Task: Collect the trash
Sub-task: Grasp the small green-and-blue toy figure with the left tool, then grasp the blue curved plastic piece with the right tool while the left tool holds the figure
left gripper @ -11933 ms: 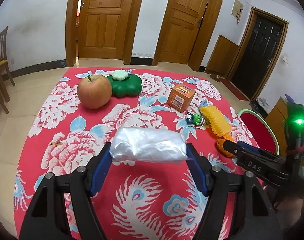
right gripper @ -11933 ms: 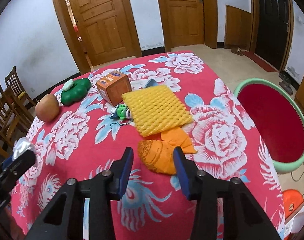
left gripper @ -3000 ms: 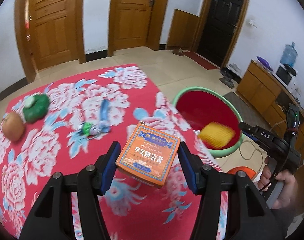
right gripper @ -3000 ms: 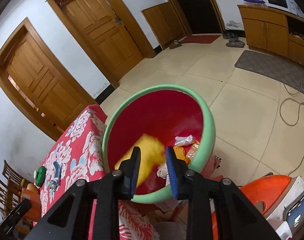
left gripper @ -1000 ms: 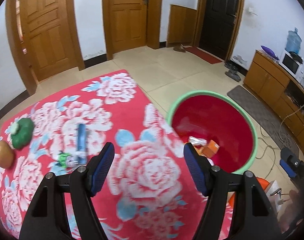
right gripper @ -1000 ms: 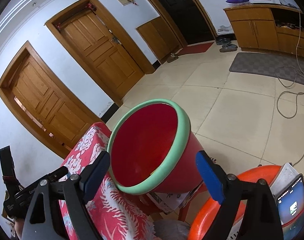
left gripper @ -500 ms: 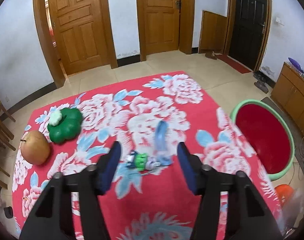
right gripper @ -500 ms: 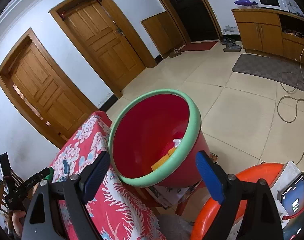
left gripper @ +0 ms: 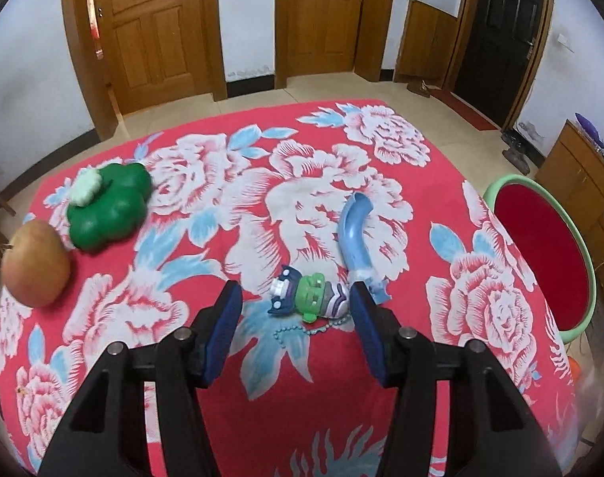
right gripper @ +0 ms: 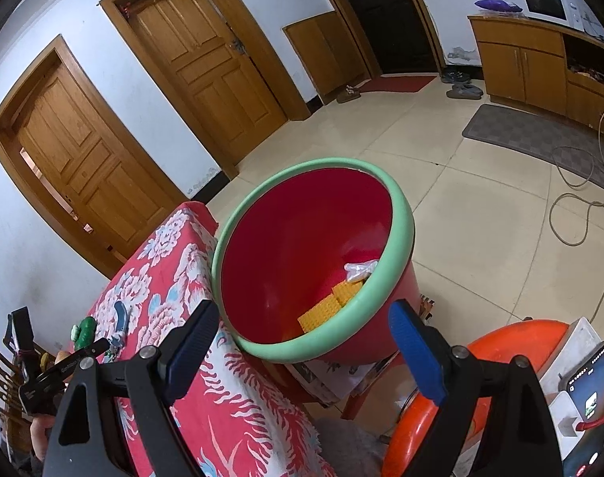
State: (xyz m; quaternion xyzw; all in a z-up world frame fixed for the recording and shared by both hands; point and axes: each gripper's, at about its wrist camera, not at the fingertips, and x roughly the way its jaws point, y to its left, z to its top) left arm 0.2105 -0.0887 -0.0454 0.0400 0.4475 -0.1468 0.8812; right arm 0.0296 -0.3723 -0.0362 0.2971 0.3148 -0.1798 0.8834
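My left gripper (left gripper: pixel 295 320) is open and empty above the red flowered tablecloth (left gripper: pixel 262 397). A small green toy figure on a bead chain (left gripper: pixel 311 298) lies between its fingertips. A curved blue plastic piece (left gripper: pixel 355 234) lies just beyond the right fingertip. The red bin with a green rim (right gripper: pixel 397 246) stands off the table's right edge; it also shows in the left wrist view (left gripper: pixel 580 250). My right gripper (right gripper: pixel 302 338) is open and empty, near the bin's rim. Yellow foam (right gripper: pixel 333 302) and clear plastic (right gripper: pixel 359 268) lie in the bin.
An apple (left gripper: pixel 35 264) and a green clover-shaped object (left gripper: pixel 109 208) sit at the table's left side. An orange tub (right gripper: pixel 512 342) and a phone (right gripper: pixel 588 393) are near the right gripper. Wooden doors line the far wall. A cable lies on the tiled floor (right gripper: pixel 500 198).
My left gripper has moved lower and closer to the toy figure, which now sits between its fingertips. My right gripper has shifted slightly by the bin and stayed open.
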